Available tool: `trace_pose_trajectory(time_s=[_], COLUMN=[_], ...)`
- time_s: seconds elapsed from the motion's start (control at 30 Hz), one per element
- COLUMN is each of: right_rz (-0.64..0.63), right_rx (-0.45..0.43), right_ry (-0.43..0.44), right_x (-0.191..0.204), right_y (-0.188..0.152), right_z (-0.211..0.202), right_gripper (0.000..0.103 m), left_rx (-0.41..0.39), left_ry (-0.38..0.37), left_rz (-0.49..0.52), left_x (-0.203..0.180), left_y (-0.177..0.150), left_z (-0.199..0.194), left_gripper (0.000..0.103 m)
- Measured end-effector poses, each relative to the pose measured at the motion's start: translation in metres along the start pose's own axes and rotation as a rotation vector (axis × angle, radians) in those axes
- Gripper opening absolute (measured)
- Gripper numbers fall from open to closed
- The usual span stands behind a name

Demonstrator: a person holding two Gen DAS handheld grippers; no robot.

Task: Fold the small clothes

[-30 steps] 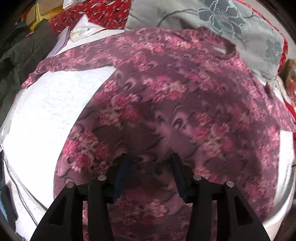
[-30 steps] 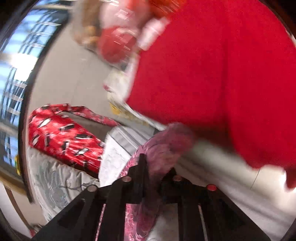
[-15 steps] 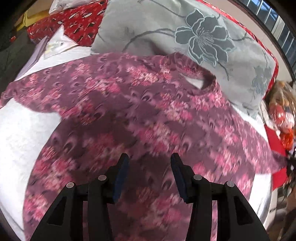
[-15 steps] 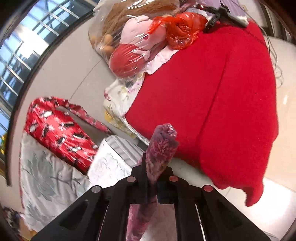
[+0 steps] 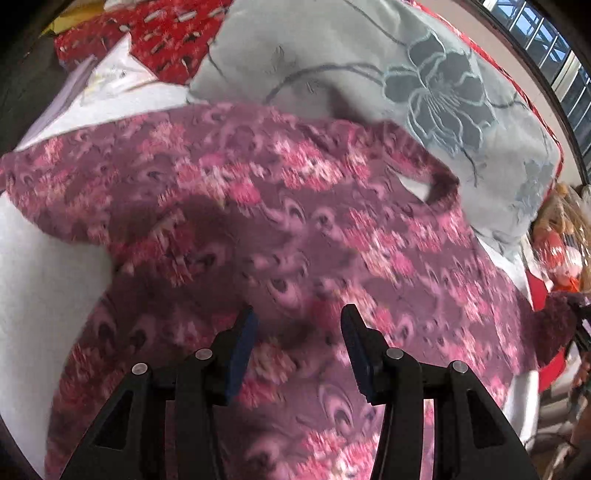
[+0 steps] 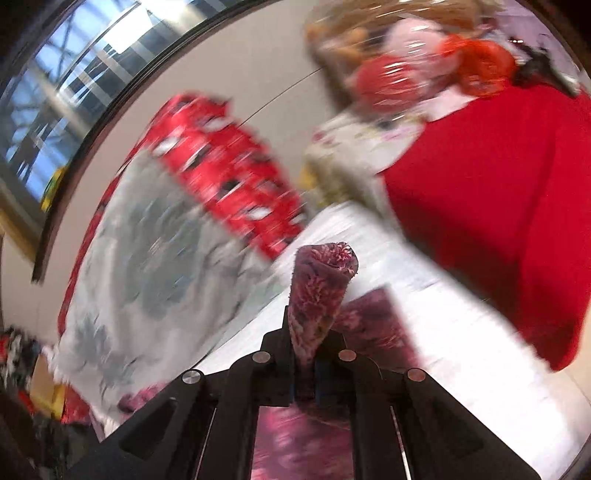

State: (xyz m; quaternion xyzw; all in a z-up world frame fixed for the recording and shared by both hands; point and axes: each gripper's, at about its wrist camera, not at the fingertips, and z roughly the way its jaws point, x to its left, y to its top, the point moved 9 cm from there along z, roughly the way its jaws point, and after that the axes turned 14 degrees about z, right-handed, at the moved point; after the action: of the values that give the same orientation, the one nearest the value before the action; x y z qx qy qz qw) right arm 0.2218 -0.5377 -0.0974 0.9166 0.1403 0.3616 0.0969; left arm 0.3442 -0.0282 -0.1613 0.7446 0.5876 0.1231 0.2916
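Observation:
A purple-and-pink floral shirt [image 5: 295,229] lies spread on a white surface [image 5: 40,280], neck opening toward the far right. My left gripper [image 5: 298,325] is open and empty, hovering just above the shirt's middle. My right gripper [image 6: 310,332] is shut on the shirt's sleeve [image 6: 321,280], whose cuff sticks up between the fingers. The sleeve end also shows at the right edge of the left wrist view [image 5: 557,321], held off the side of the surface.
A grey pillow with a flower print [image 5: 424,85] lies behind the shirt, with red patterned cloth [image 5: 173,33] beyond it. A red cloth-covered surface [image 6: 498,206] and bagged soft toys [image 6: 399,66] stand to the right. A window [image 6: 55,74] is at the far left.
My left gripper has moved up the shirt toward the neck, still open. My right gripper, still shut on the sleeve, has swung left so the pillow and white surface fill more of its view.

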Motion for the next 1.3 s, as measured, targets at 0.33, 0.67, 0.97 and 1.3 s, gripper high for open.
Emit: trace_pose_trajectory(time_s=[0.33,0.67,0.97,1.3], right_rz=[-0.127,-0.287,-0.392,-0.33], right_rx=[0.236,0.428,0.609,0.486], right_ry=[0.172,0.247,0.144,0.138], right_x=[0.129,0.215,0.213,0.134], right_y=[-0.142,-0.284,-0.393,-0.312], right_z=[0.052,0.086,0.115,0.05], right_gripper=[0.006,0.007,0.026,0.052], left_rx=[-0.022,-0.079,-0.1,-0.048], left_ry=[-0.053,-0.11,-0.193,-0.316], left_rz=[-0.046,-0.11,-0.156,-0.115], left_x=[0.018,0.046,0.054,-0.003], left_y=[0.007,0.01,0.01,0.013], left_z=[0.001,-0.014,-0.02,0.002], left_gripper=[0.047,0.047,0.052,0.071])
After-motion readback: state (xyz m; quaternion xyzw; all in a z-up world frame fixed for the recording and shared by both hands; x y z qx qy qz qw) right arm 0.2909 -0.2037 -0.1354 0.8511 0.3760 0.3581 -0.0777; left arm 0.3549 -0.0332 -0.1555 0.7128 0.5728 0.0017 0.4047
